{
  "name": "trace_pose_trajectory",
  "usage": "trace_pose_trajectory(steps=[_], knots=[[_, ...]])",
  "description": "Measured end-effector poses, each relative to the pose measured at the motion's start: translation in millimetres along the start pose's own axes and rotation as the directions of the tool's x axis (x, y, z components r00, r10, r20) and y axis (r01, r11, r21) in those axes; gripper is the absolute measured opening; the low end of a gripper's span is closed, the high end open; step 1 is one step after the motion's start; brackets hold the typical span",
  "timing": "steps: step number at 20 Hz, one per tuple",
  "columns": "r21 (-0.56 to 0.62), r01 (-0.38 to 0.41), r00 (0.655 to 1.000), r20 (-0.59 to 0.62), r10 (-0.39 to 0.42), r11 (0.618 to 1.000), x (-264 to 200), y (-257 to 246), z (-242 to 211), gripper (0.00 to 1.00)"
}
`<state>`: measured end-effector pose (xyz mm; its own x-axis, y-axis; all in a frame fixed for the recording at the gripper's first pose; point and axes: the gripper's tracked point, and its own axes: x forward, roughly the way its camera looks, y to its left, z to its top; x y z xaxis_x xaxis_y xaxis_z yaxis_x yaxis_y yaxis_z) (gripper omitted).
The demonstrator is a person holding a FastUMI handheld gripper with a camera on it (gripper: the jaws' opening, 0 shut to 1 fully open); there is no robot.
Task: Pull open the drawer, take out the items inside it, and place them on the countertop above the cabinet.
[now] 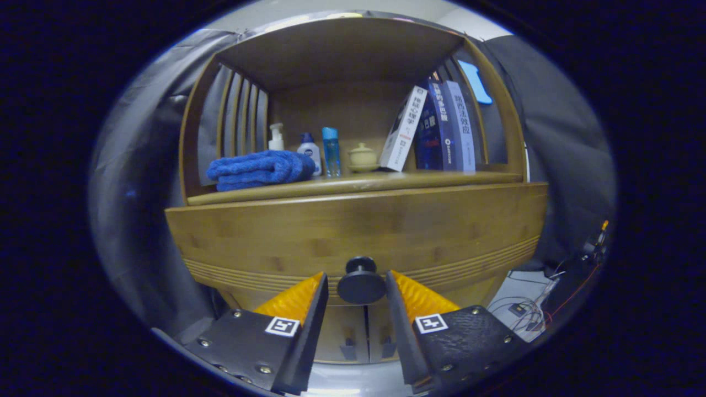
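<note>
Hovering tongs (pixel 357 286) spread open, black knob (pixel 361 286) sitting right between the tips, not pinched, can't tell if they touch it | knob's on the closed wooden drawer (pixel 353 231) at 12 | surface (pixel 353 183) above it: blue towel (pixel 259 169) at 11, bottles (pixel 309 151), small lidded pot (pixel 362 157), books (pixel 436 129) at 1

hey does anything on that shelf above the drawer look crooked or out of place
Only the white book: it tilts against the upright blue books. The towel, bottles and lidded cup sit tidily. The gripper brackets the drawer knob.
</note>
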<state>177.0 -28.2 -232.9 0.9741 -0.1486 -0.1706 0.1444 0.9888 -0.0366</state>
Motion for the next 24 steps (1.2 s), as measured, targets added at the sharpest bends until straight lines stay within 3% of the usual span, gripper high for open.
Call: trace_pose_trajectory(steps=[1, 2, 3, 5, 19, 24], knots=[[-0.022, -0.013, 1.000, 0.006, 0.013, 1.000, 7.1, 4.3, 2.0, 0.62], [-0.059, -0.006, 1.000, -0.004, 0.006, 0.998, -13.6, 7.7, 3.7, 0.52], [-0.067, 0.000, 1.000, -0.012, -0.001, 0.998, -3.6, 9.0, 1.8, 0.42], [-0.035, 0.008, 1.000, -0.024, -0.008, 0.999, 2.3, 5.4, -1.2, 0.33], [-0.015, 0.009, 0.999, -0.049, -0.010, 1.000, -105.1, -2.5, -26.5, 0.33], [-0.027, 0.009, 0.998, -0.064, -0.011, 1.000, -119.8, -3.4, -33.7, 0.32]])
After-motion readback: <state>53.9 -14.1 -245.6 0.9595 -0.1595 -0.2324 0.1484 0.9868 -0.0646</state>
